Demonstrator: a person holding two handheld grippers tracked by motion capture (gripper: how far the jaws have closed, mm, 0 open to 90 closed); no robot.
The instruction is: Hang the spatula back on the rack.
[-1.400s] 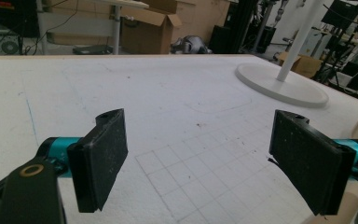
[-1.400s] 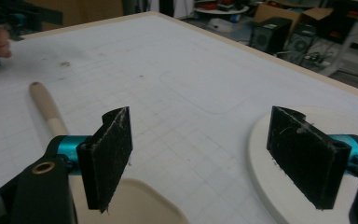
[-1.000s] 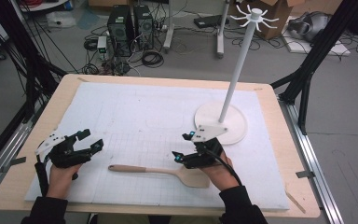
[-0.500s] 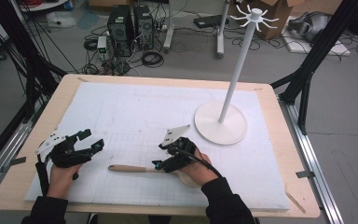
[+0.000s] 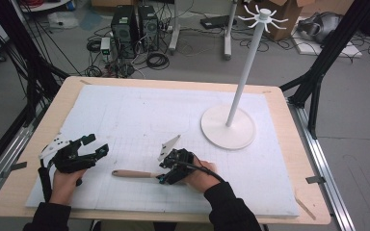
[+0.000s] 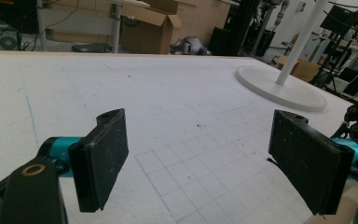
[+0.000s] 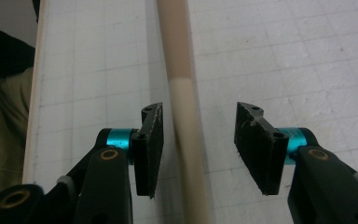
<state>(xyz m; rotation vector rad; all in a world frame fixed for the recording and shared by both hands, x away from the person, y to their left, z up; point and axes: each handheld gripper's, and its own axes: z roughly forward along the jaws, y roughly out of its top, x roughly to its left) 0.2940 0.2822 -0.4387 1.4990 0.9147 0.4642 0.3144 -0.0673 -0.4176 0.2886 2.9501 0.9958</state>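
The right gripper (image 7: 198, 144) straddles the wooden spatula handle (image 7: 182, 93) with fingers spread, while the left gripper (image 6: 209, 163) rests on the counter (image 5: 125, 110), fingers spread.

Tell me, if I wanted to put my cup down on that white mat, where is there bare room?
The widest bare patch is the mat's far half, left of the white stand's base. Another lies at the near right, between the right gripper and the mat's right edge. It is crowded along the near edge, where the spatula lies between the right gripper and the left gripper.
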